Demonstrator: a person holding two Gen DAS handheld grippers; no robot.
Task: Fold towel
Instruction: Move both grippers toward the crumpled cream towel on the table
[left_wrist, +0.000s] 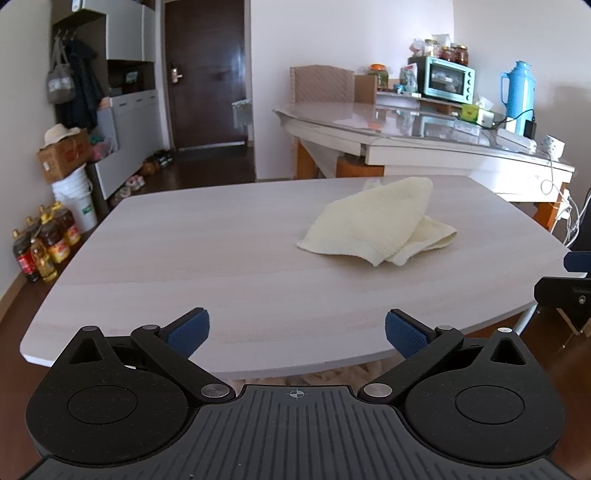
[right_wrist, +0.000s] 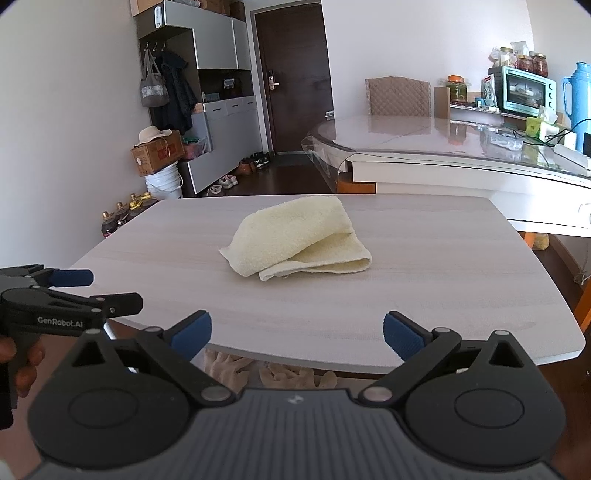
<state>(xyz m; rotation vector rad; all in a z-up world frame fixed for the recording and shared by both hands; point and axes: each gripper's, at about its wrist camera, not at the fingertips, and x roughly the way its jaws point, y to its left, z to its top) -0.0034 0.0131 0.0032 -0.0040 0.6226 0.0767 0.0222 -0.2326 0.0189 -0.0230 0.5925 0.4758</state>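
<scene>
A pale yellow towel (left_wrist: 373, 225) lies loosely doubled over on the light wood-grain table (left_wrist: 184, 258), toward its far side. It also shows in the right wrist view (right_wrist: 299, 238), with its layered edges facing me. My left gripper (left_wrist: 297, 330) is open and empty above the table's near edge, well short of the towel. My right gripper (right_wrist: 297, 332) is open and empty at the near edge too. The left gripper also shows from the side in the right wrist view (right_wrist: 79, 286).
A glass-topped dining table (left_wrist: 406, 125) stands behind with a toaster oven (left_wrist: 447, 79), blue thermos (left_wrist: 519, 98) and cables. Oil bottles (left_wrist: 44, 240), a bucket (left_wrist: 74, 199) and a box sit on the floor at left. Cloth lies under the table (right_wrist: 280, 369).
</scene>
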